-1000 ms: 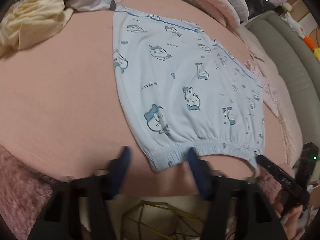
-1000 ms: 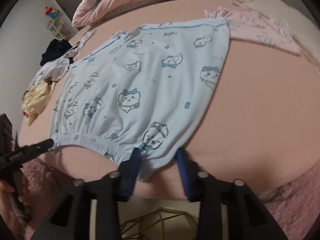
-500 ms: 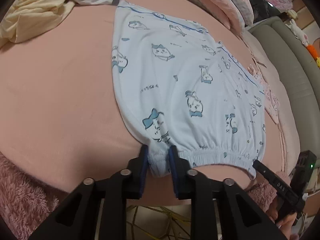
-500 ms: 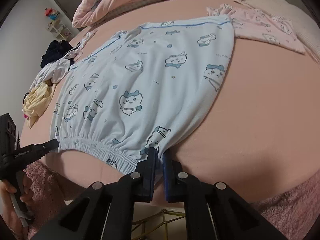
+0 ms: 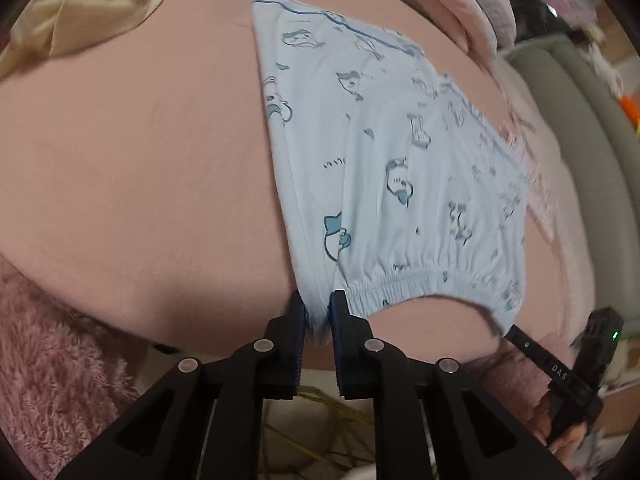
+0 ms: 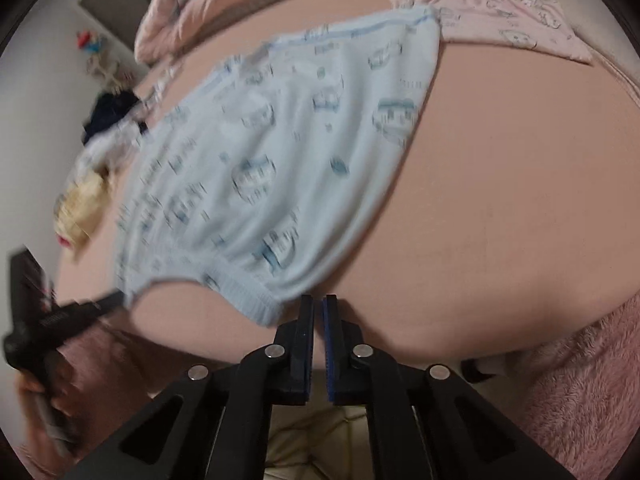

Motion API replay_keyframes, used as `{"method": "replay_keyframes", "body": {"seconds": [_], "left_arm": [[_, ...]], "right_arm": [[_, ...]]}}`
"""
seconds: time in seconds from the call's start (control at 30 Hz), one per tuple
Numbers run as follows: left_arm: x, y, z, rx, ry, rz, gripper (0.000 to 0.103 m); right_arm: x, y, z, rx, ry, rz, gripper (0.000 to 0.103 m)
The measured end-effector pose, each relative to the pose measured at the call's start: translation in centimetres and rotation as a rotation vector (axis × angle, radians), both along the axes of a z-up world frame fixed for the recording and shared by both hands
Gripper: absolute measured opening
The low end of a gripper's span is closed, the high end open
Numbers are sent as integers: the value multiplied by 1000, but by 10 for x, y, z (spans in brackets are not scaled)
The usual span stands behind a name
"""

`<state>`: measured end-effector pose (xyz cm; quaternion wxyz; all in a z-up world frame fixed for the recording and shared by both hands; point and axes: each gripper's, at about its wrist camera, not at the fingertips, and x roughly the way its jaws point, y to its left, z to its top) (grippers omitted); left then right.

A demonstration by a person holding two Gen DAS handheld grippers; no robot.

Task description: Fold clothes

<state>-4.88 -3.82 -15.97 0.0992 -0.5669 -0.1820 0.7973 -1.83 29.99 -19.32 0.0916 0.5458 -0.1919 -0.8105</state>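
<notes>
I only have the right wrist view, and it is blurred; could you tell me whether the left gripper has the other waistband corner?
Observer: Yes. The left wrist view shows the left gripper shut on a waistband corner of the light blue shorts.
Operator: Thank you. Does my right gripper hold its corner?
Observer: It appears so. Seen from the left, the opposite waistband corner is drawn out to the tip of the right gripper.

Light blue shorts (image 5: 392,184) with little cartoon animals, spread on the pink bed (image 5: 140,160), waistband end lifted.
</notes>
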Motion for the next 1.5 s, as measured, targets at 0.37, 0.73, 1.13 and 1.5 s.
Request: {"method": "replay_keyframes", "body": {"seconds": [0.37, 0.73, 1.13, 1.5], "left_arm": [[-2, -11, -15, 124, -41, 48, 34], [-9, 12, -17, 78, -18, -10, 34], [-9, 12, -18, 85, -26, -27, 35], [-11, 24, -7, 1, 22, -70, 7]], "right_arm": [[-12, -8, -11, -161, -26, -8, 36], [-6, 10, 5, -211, -9, -95, 43], [-18, 22, 4, -357, -18, -110, 60], [-12, -13, 5, -83, 1, 25, 7]]}}
